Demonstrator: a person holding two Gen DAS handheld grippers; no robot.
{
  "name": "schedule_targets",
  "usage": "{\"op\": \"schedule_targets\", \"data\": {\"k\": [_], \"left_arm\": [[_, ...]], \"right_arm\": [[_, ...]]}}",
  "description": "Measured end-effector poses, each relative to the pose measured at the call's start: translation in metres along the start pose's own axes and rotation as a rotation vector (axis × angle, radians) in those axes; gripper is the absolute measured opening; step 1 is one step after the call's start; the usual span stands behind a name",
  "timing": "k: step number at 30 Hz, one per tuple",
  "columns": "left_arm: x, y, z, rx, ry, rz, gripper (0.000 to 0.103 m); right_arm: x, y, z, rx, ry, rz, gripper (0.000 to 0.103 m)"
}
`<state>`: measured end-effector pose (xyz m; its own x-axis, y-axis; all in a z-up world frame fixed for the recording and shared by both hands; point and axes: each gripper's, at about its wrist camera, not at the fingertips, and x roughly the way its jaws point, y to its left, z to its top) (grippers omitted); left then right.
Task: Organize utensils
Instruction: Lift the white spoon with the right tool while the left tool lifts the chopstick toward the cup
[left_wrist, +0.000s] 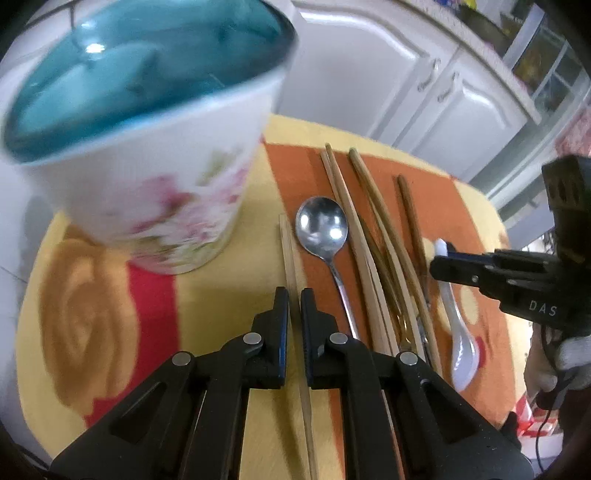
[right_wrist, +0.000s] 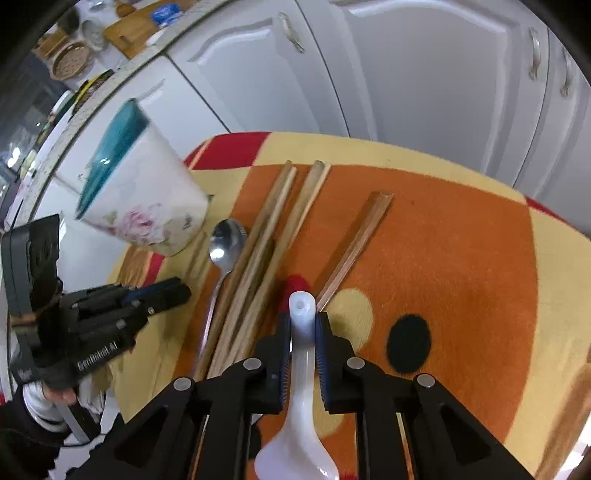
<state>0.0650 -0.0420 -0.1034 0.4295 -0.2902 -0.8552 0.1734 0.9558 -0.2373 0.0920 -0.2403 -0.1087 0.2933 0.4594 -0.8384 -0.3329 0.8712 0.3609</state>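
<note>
The left gripper (left_wrist: 294, 295) is clamping one pale wooden chopstick (left_wrist: 290, 251), the right gripper (right_wrist: 303, 325) is clamping the white ceramic spoon (right_wrist: 301, 373); next, lifting both into the floral cup (left_wrist: 147, 177)

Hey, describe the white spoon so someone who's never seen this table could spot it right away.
Start at the big floral cup with the teal inside, standing on the orange and yellow cloth. Go past the metal spoon and the row of wooden chopsticks to the far side. The white ceramic spoon lies there, pinched by the right gripper; it is the only white utensil.
</note>
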Motion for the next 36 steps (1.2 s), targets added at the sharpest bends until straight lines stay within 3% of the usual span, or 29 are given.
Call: {"op": "schedule_targets", "data": {"k": [6,14,24,36], "left_arm": [[-0.052,-0.002,-0.004,-0.016,-0.105,-0.069,0.005],[-0.110,-0.018,-0.018,0.041,-0.199,-0.124,0.005],[-0.165,-0.009,-0.036,0.044,-0.286,-0.138,0.004],[-0.214,0.002,-0.019,0.036,-0.390,-0.129,0.004]], "right_arm": [[-0.046,0.012,-0.011,-0.014,-0.083,0.009,0.012],[-0.085,0.038,-0.026,-0.057,-0.175,0.012,0.011],[-0.120,0.068,-0.026,-0.122,-0.254,0.019,0.007],[-0.148,0.095,0.002,-0.181,-0.349,0.031,0.007]]}}
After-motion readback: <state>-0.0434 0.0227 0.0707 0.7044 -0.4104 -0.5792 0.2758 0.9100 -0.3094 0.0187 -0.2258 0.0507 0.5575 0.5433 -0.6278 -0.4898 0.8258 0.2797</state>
